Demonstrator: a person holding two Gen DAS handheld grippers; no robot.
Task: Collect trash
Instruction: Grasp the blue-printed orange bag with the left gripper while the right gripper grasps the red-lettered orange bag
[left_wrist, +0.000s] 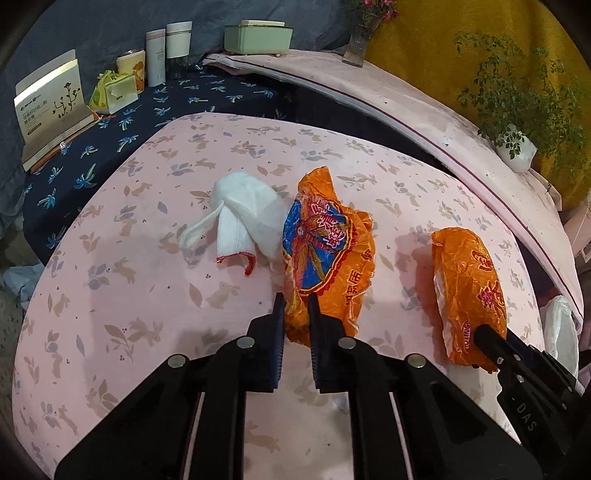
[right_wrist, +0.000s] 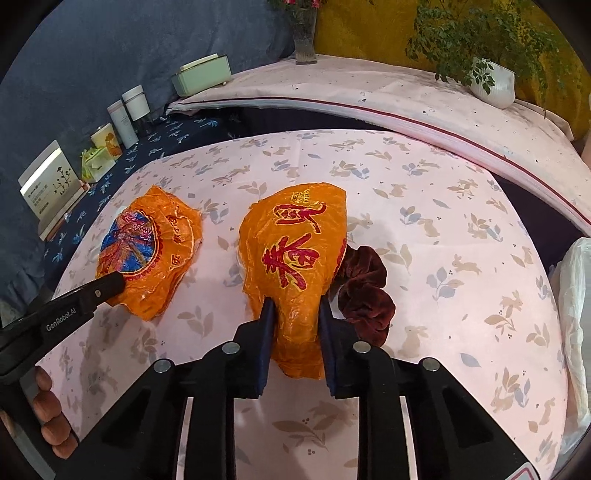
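1. Pink rabbit-print tablecloth (left_wrist: 147, 295); white plastic bag (right_wrist: 576, 314) at right edge.
2. Left gripper (left_wrist: 295, 306) clenched on blue-printed orange wrapper (left_wrist: 328, 254); right gripper (right_wrist: 295, 314) clenched on red-lettered orange wrapper (right_wrist: 295, 251).
3. Step, seemingly: pickup. Next, likely: lift both, carry to bag.

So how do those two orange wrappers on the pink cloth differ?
The left wrapper carries a round blue emblem; the right wrapper shows only big red characters. The left one lies beside a white cloth, the right one against a dark red scrunchie. Both are crinkled orange plastic, each between a gripper's fingers.
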